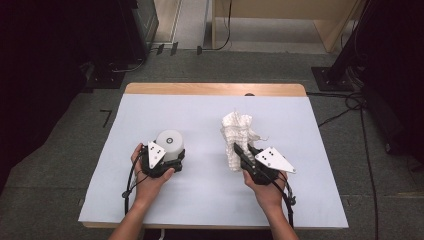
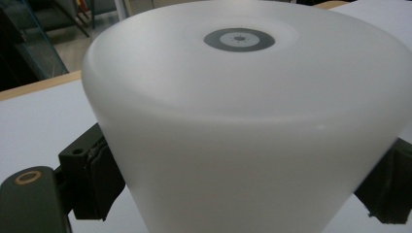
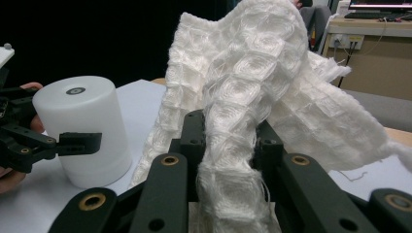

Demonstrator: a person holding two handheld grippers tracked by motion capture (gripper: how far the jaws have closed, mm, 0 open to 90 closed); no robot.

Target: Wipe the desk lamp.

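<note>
A white, slightly tapered plastic cylinder [image 1: 170, 141] with a small grey ring on top stands on the white table cover [image 1: 210, 200], left of centre. My left gripper [image 1: 169, 159] is shut on its lower part, one pad [image 2: 99, 182] pressed against each side of the cylinder [image 2: 243, 121]. To the right, a white waffle-weave cloth [image 1: 236, 132] hangs bunched and raised off the table. My right gripper [image 1: 241, 151] is shut on its lower end. In the right gripper view the cloth [image 3: 252, 63] rises from between the closed jaws of my right gripper [image 3: 228, 131], with the cylinder [image 3: 82, 126] and left gripper [image 3: 73, 141] to the left.
The table's wooden far edge [image 1: 215, 89] shows beyond the cover. Black equipment and cables [image 1: 350, 102] stand on the grey floor at both sides, and pale wooden furniture [image 1: 280, 20] is behind the table.
</note>
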